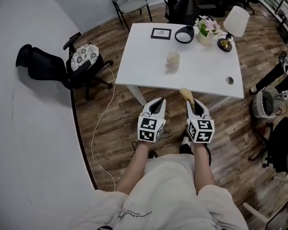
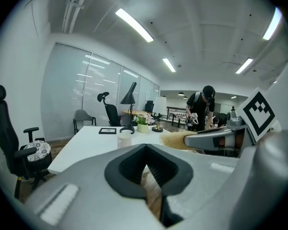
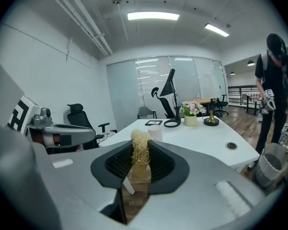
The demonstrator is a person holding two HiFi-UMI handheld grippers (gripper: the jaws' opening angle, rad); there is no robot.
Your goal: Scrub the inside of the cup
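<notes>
Grey-white hand-held grippers, two of them, side by side over the wood floor, both aimed away from the person toward the desk. Right hand-held gripper is clamped on one tan fibre scrubber. The scrubber's long axis runs along the jaws, with its fuzzy end sticking out past the tips, pointing far and slightly left. Its lower end sits deep between the jaws and is hard to make out. Left hand-held gripper has its jaws almost together. Only a thin slit of floor shows between them in the left gripper view, and nothing is in it.

One cup, pale, stands upright with its mouth up near the middle of the desk. It is well apart from both hand-held grippers and far of them. Its inside is not visible from either gripper view.

One white desk. Along its far edge, left to right: one dark picture frame, one black ring-shaped lamp base, one flower pot, one lamp with a white shade. One round grommet is near the desk's right near corner.

One black office chair left of the desk, with a patterned cushion. One person stands to the right, cut off at the edge of the head view.
</notes>
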